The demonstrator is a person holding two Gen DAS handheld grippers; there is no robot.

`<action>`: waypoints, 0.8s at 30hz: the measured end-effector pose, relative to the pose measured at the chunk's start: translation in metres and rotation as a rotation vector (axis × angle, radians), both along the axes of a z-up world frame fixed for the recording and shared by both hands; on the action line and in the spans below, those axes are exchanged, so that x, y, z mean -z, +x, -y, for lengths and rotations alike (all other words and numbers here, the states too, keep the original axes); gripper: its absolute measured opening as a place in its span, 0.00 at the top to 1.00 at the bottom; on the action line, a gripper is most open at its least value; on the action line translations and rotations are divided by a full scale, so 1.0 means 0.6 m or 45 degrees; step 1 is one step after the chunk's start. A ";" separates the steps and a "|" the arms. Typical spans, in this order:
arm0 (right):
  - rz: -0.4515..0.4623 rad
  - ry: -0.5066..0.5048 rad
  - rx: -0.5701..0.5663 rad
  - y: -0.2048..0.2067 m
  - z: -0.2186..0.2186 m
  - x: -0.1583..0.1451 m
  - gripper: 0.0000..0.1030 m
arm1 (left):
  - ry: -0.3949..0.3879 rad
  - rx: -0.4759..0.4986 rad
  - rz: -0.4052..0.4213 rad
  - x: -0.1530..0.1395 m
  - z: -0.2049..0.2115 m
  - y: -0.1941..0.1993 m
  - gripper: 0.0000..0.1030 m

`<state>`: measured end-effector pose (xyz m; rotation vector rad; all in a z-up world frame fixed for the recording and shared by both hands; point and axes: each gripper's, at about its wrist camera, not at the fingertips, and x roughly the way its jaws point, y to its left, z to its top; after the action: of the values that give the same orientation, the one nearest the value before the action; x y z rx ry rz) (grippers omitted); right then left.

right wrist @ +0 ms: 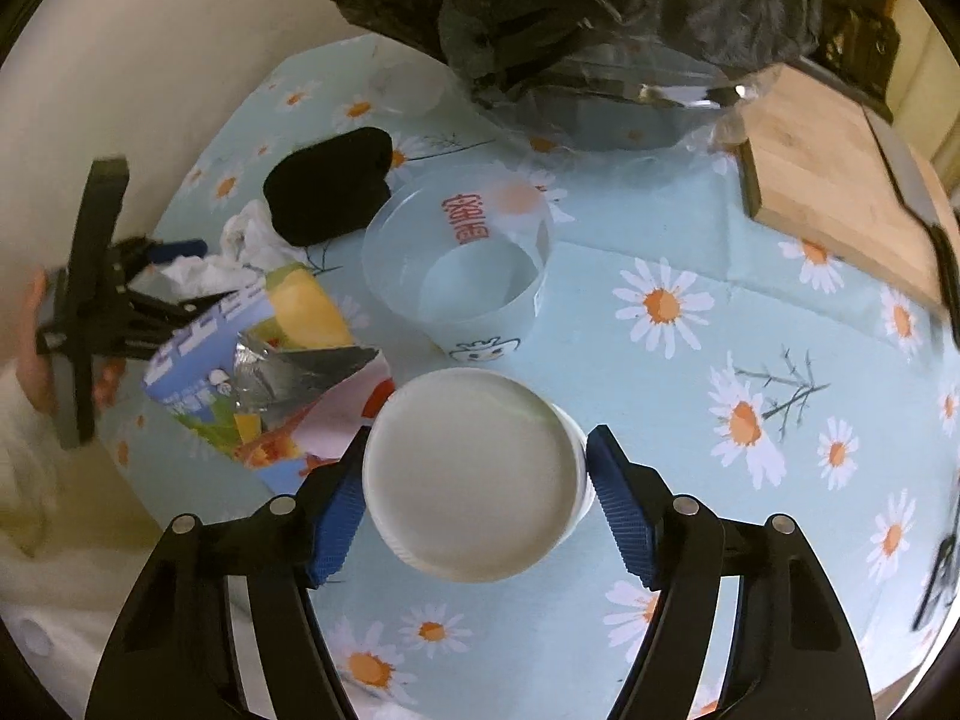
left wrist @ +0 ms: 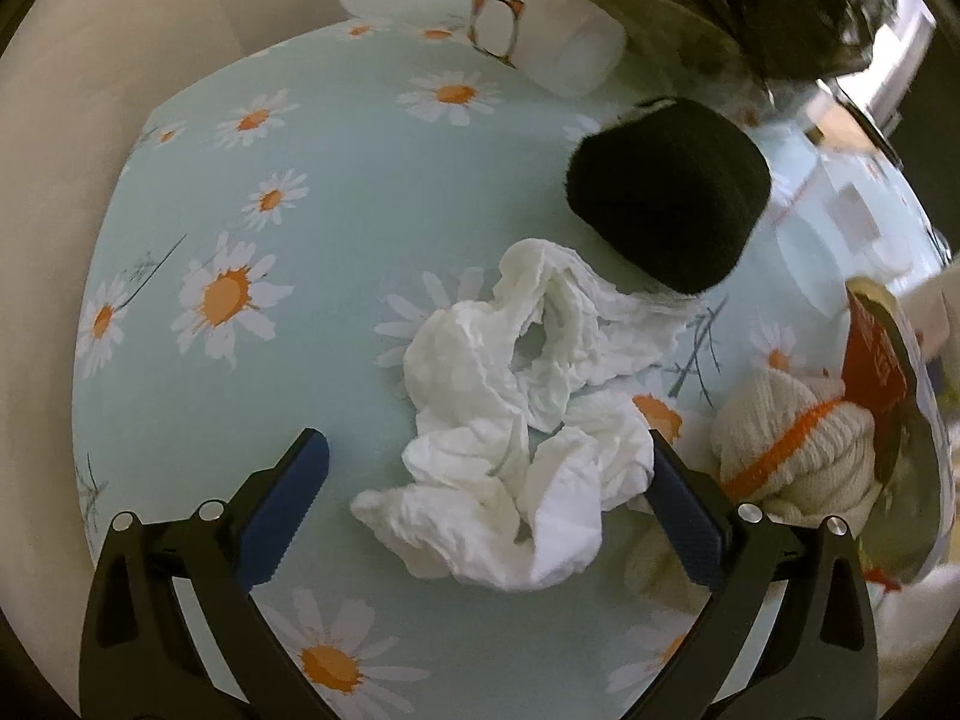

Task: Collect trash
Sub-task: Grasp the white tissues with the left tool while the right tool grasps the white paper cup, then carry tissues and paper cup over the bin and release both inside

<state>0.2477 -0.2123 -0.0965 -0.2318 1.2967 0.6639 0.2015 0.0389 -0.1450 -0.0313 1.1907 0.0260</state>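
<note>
Your left gripper (left wrist: 489, 468) is spread wide and holds nothing; the crumpled white tissue (left wrist: 516, 420) lies between its fingers on the daisy-print counter (left wrist: 300, 240), brushing the right finger and well clear of the left. Shift so the wad sits midway, then close low to gather its loose folds. The tissue's long axis runs roughly away from you, toward the black sponge-like block (left wrist: 666, 204) that touches its far end.

Your right gripper (right wrist: 477, 501) brackets the white cup (right wrist: 474, 474), partly open, left pad at its wall, right pad just off; nothing is gripped yet. The cup seems tipped, its round face toward the camera. Squeeze evenly below the rim. The black trash bag (right wrist: 600, 12) waits at the far edge.
</note>
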 end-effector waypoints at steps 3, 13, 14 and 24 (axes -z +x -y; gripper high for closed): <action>0.019 -0.027 -0.013 -0.005 0.000 -0.001 0.36 | -0.001 0.021 0.013 -0.004 0.009 -0.010 0.16; 0.019 0.001 0.130 -0.012 0.046 -0.018 0.36 | -0.039 -0.008 0.031 -0.030 0.013 -0.018 0.58; 0.020 0.008 0.148 -0.012 0.052 -0.021 0.36 | -0.036 -0.009 0.033 -0.031 0.013 -0.018 0.59; 0.090 0.067 0.269 -0.007 0.099 -0.059 0.36 | 0.017 0.014 0.035 -0.072 0.006 -0.020 0.60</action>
<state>0.2436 -0.2718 -0.0609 -0.0731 1.2145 0.5044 0.1894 0.0355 -0.1016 -0.0133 1.1632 0.0237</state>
